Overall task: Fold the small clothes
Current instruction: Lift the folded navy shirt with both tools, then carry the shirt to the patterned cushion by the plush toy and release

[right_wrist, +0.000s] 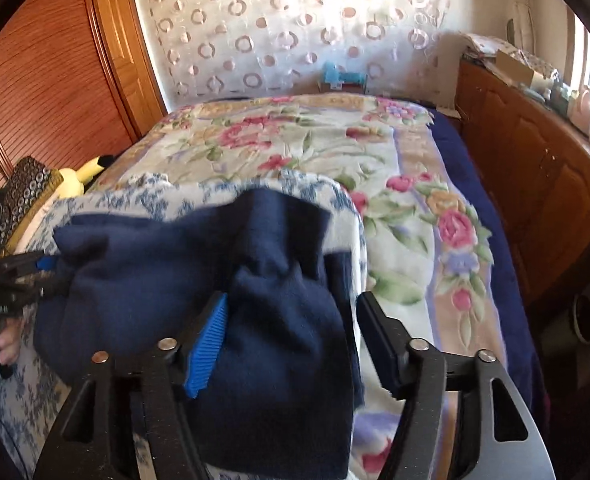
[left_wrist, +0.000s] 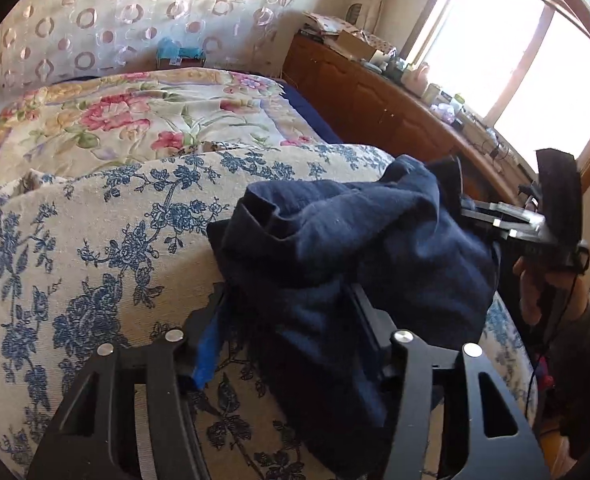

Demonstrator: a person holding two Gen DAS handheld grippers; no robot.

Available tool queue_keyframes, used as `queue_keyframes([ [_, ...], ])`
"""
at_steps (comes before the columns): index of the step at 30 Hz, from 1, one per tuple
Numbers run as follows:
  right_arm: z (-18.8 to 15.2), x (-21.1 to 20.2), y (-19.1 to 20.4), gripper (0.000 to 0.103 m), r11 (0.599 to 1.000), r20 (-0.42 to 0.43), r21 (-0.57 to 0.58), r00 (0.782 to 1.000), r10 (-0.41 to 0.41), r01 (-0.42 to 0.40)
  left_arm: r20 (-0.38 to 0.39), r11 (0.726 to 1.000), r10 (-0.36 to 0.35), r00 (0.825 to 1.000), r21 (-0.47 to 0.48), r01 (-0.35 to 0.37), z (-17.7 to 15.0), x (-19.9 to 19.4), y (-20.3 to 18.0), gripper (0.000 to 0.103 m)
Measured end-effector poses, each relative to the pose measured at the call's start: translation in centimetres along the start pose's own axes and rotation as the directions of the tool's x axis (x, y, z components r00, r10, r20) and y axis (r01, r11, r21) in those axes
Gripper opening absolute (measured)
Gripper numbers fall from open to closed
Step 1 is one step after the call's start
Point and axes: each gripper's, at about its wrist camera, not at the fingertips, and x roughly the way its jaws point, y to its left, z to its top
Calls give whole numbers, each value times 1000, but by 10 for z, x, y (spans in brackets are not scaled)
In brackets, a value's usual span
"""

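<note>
Two grippers are around one soft dark blue cloth garment (left_wrist: pixel 359 248), and I can see it from both of my cameras. It sits bunched up over the blue-flowered white cover (left_wrist: pixel 95 248), near that cover's right edge. The cover lies on the bed, on top of a pink-flowered quilt (right_wrist: pixel 395 200).

My left gripper (left_wrist: pixel 291 320) has its two black fingers spread wide. The dark blue cloth fills the gap between them and hangs down over the right finger. I can see a bit of the blue ribbed pad (left_wrist: pixel 207 352) on the left finger. I cannot tell if this gripper is pinching the cloth or just sitting around it.

My right gripper (right_wrist: pixel 293 332) also has its fingers wide apart. The cloth lies against the left finger with its blue ribbed pad (right_wrist: pixel 207 352). The right finger (right_wrist: pixel 379 340) stands clear of the cloth, so this gripper is let go.

In the right camera the left gripper comes in from the left edge and meets the far end of the cloth. In the left camera the right gripper comes in from the right, at the cloth's other end.

A brown wooden cabinet (right_wrist: pixel 535 184) runs along the right side of the bed. A yellow soft toy (right_wrist: pixel 81 178) sits at the bed's left edge
</note>
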Motion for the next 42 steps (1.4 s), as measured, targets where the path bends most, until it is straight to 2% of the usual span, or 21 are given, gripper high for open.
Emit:
queue_keyframes([
  [1, 0, 3, -2, 70, 999, -14, 26, 1000, 23, -22, -2, 1000, -8, 1000, -15, 8, 1, 0, 1, 49],
  [2, 1, 2, -9, 70, 998, -17, 54, 999, 43, -42, -2, 1000, -16, 1000, -24, 16, 2, 0, 2, 33],
  [4, 2, 6, -12, 70, 993, -22, 89, 996, 82, -80, -3, 998, -44, 999, -42, 43, 4, -2, 2, 17],
  [5, 3, 9, -12, 70, 989, -30, 102, 994, 107, -103, 1, 997, -63, 998, -46, 63, 5, -4, 2, 13],
  [8, 5, 7, -13, 68, 988, -27, 93, 992, 122, -119, 20, 996, -81, 997, -29, 82, 6, -15, -6, 10],
  [9, 6, 6, -10, 57, 987, -29, 78, 989, 144, -141, 31, 996, -89, 996, -21, 90, 6, -19, -9, 10],
  [11, 5, 4, -9, 46, 985, -37, 58, 985, 168, -165, 47, 994, -112, 993, -6, 113, 6, -28, -16, 9],
  [12, 6, 3, -8, 37, 984, -36, 49, 984, 175, -173, 59, 993, -118, 991, 0, 118, 6, -32, -18, 9],
  [14, 8, -5, -5, 27, 986, -25, 24, 986, 164, -164, 85, 990, -139, 987, 18, 138, 6, -46, -27, 9],
  [17, 8, -27, 4, 23, 991, 30, -28, 991, 134, -133, 124, 986, -161, 979, 50, 156, 5, -70, -33, 9],
  [21, 20, -50, 35, 23, 987, 104, -94, 984, 142, -132, 197, 988, -152, 969, 64, 142, 0, -115, -29, 9],
  [27, 47, -67, 109, 23, 953, 166, -226, 956, 240, -200, 304, 999, -50, 951, 30, 43, -20, -195, 9, 9],
  [33, 88, -55, 212, 22, 873, 168, -385, 908, 385, -299, 423, 996, 93, 901, -53, -78, -55, -288, 56, 9],
  [37, 116, -41, 280, 22, 815, 145, -471, 881, 450, -338, 462, 974, 218, 860, -162, -159, -77, -327, 98, 9],
  [42, 147, -7, 352, 22, 757, 106, -564, 880, 463, -330, 460, 935, 330, 825, -279, -218, -103, -343, 145, 9],
])
